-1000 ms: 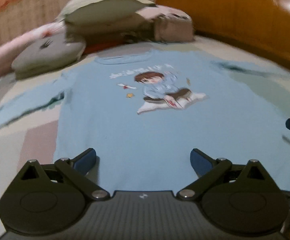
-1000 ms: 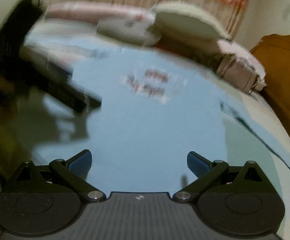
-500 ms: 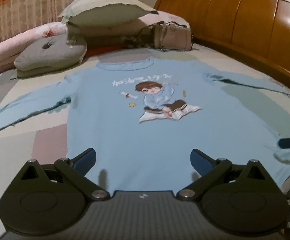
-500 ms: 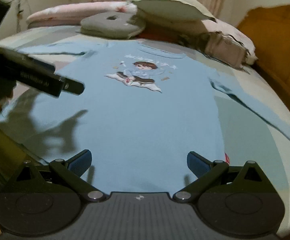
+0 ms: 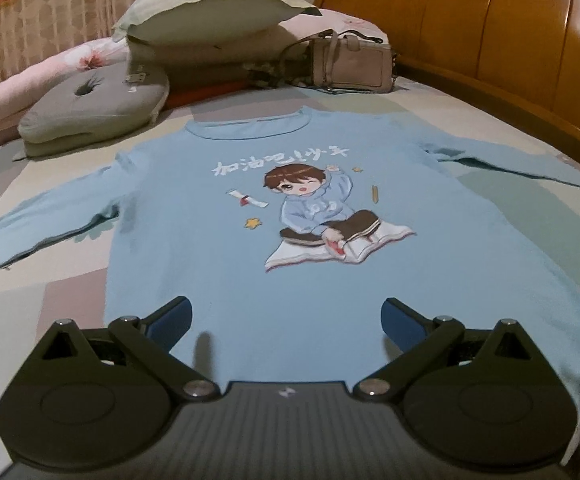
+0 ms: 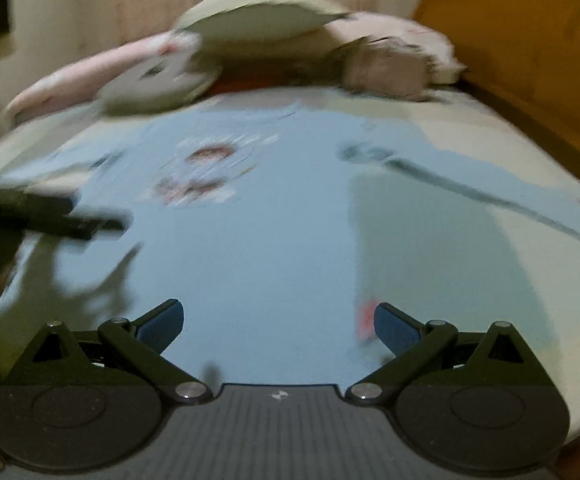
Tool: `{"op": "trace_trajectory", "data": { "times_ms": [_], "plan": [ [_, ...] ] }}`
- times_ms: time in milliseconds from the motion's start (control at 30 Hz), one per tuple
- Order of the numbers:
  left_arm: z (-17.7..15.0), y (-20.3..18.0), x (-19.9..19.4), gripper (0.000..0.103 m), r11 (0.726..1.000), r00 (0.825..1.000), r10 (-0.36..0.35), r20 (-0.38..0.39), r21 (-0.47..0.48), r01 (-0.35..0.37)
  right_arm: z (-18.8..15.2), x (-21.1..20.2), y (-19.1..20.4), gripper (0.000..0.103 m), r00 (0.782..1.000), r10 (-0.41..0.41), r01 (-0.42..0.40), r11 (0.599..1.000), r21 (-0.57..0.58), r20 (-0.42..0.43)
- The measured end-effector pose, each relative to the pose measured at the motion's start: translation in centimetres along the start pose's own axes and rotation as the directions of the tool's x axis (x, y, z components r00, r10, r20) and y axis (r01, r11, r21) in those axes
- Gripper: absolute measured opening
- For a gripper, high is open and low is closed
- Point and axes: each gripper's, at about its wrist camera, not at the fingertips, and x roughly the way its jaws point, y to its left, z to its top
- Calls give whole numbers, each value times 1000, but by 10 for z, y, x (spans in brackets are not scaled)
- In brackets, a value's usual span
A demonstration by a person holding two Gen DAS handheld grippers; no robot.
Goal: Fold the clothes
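Light blue long-sleeved shirt (image 5: 218,264) lies flat, print side up, across the middle of the frame on the bed (image 5: 14,320), collar toward the top, sleeves spread to both edges. My left claw (image 5: 286,318) sits at the lower centre over the hem, released, fingers wide apart, nothing between them. Right wrist view is smeared with blur: my right claw (image 6: 278,322) likewise spread and empty above the shirt's lower part. Grey cushion (image 5: 94,112) upper left, handbag (image 5: 349,66) upper centre, wooden headboard (image 5: 509,28) upper right
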Motion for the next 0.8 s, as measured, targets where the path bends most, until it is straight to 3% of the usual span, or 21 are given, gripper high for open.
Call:
{"op": "trace_trajectory", "data": {
  "times_ms": [200,433,533,700,733,800],
  "plan": [
    [5,-1,18,101,1000,1000,-7,-10,1,7,70,31,-80,103,989,-144,139,983,120,30],
    [6,-1,30,101,1000,1000,-27,-4,-6,27,150,125,-145,103,974,-214,226,947,230,-78],
    [7,2,32,101,1000,1000,-25,12,-13,25,175,171,-154,103,945,-283,317,916,246,-163],
    [8,12,34,101,998,1000,-21,23,-67,22,180,244,-150,103,876,-316,404,894,194,-365],
    [8,14,34,101,997,999,-25,22,-77,26,177,252,-150,103,870,-317,408,893,191,-379],
    [7,16,37,101,996,1000,-15,23,-87,17,176,256,-154,103,886,-330,405,893,196,-327]
  ]
}}
